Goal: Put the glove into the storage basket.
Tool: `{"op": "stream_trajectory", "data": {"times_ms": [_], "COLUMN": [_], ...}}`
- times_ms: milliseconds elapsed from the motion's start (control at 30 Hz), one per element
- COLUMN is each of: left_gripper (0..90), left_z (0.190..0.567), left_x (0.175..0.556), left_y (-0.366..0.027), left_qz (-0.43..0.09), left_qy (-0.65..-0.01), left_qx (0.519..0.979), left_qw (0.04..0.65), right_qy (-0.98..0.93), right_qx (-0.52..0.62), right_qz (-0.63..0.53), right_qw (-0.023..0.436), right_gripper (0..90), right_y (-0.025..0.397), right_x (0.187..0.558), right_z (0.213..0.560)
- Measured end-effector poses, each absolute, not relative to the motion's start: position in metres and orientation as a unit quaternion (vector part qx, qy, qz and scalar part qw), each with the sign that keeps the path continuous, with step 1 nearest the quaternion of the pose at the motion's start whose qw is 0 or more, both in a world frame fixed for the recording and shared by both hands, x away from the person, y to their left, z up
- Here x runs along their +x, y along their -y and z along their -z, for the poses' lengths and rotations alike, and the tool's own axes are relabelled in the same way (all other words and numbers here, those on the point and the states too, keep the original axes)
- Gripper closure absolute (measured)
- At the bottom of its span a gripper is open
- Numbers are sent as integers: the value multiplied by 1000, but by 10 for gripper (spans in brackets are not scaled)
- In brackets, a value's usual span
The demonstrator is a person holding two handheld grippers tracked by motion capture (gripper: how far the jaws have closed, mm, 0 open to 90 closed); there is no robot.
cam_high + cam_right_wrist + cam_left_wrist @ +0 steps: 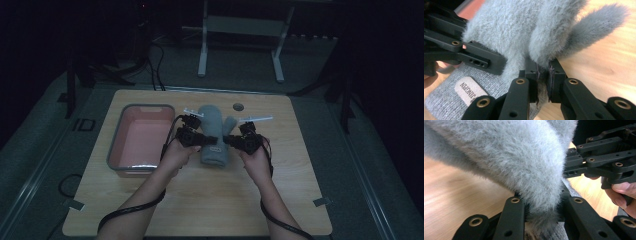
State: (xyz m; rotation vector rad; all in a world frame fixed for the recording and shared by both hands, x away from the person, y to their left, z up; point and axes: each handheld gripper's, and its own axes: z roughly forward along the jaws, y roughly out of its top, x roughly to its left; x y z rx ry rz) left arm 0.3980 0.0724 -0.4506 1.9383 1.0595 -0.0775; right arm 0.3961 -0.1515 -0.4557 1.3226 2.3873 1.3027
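Note:
A grey fuzzy mitten (212, 120) with a knitted cuff lies on the wooden table (210, 200), thumb pointing right. My left gripper (211, 141) comes in from its left side and is shut on the fluffy edge near the cuff (541, 217). My right gripper (226, 141) comes in from the right and is shut on a pinched fold just below the thumb (544, 80). The right gripper view shows the mitten's thumb (596, 25), a beige label (470, 91) on the cuff, and the left gripper (481, 58) clamped opposite. In the left gripper view the right gripper (576, 170) sits beyond the mitten (524, 157).
A pink tray with a grey rim (145, 106) stands on the table left of the mitten. A round hole (238, 107) is set near the table's far edge. A white frame stand (240, 30) rises behind the table. Cables trail from both grippers past the forearms.

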Motion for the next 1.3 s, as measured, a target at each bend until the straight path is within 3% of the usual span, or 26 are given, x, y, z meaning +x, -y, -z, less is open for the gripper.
{"op": "stream_trajectory", "data": {"times_ms": [667, 1167, 1300], "left_gripper": [767, 767, 767], "left_z": [399, 399, 414], "left_x": [380, 368, 368], "left_y": [-162, -241, -263], "left_qz": [-17, -34, -27], "left_qy": [-453, -488, -501], "left_qx": [762, 744, 735], "left_qw": [462, 456, 456], "right_qy": [-814, -839, -849], "right_qx": [374, 338, 332], "right_qz": [-439, -425, -410], "right_qw": [60, 40, 37], "right_gripper": [815, 815, 816], "right_y": [62, -24, -52], "right_x": [402, 410, 413], "right_z": [399, 396, 404]}}
